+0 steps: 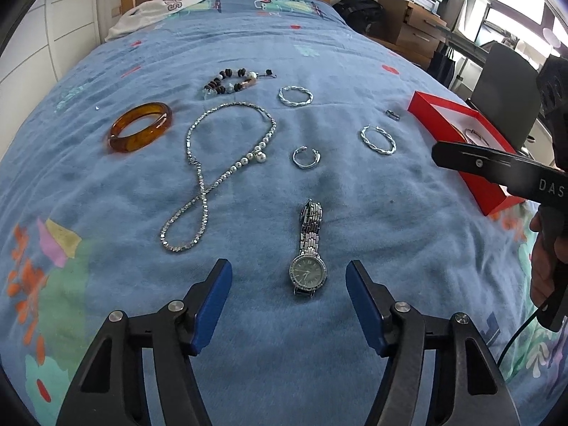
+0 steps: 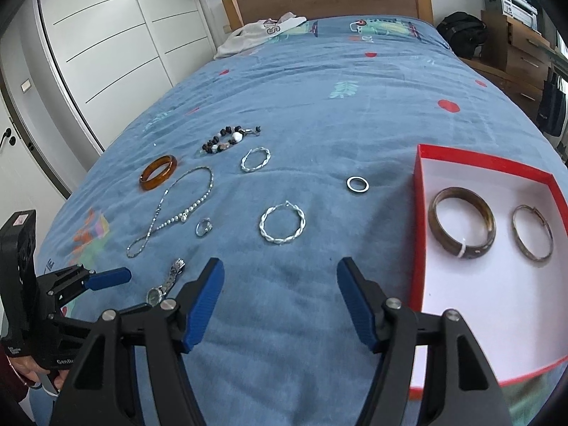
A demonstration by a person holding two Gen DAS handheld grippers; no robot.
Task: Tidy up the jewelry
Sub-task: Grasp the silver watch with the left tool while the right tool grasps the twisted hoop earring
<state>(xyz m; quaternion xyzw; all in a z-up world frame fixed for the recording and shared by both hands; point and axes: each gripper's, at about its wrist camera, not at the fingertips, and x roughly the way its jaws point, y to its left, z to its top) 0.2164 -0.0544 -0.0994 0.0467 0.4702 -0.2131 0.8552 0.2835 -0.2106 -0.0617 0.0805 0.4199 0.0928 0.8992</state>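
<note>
Nearest the left claw (image 1: pixel 288 307), whose blue pads stand apart with nothing clamped, lies the silver metal-link wristwatch (image 1: pixel 308 248) on the blue bedspread (image 1: pixel 355 53), well to the left of the red cardboard box (image 2: pixel 420 213). I judge it fairly heavy, its bracelet floppy and slick, its glass face scratchable; pinching across the round case looks safest. It has a dark dial, a stone-set bezel and a straight strap. The right claw (image 2: pixel 280 307) hangs released beside the box, holding nothing.
</note>
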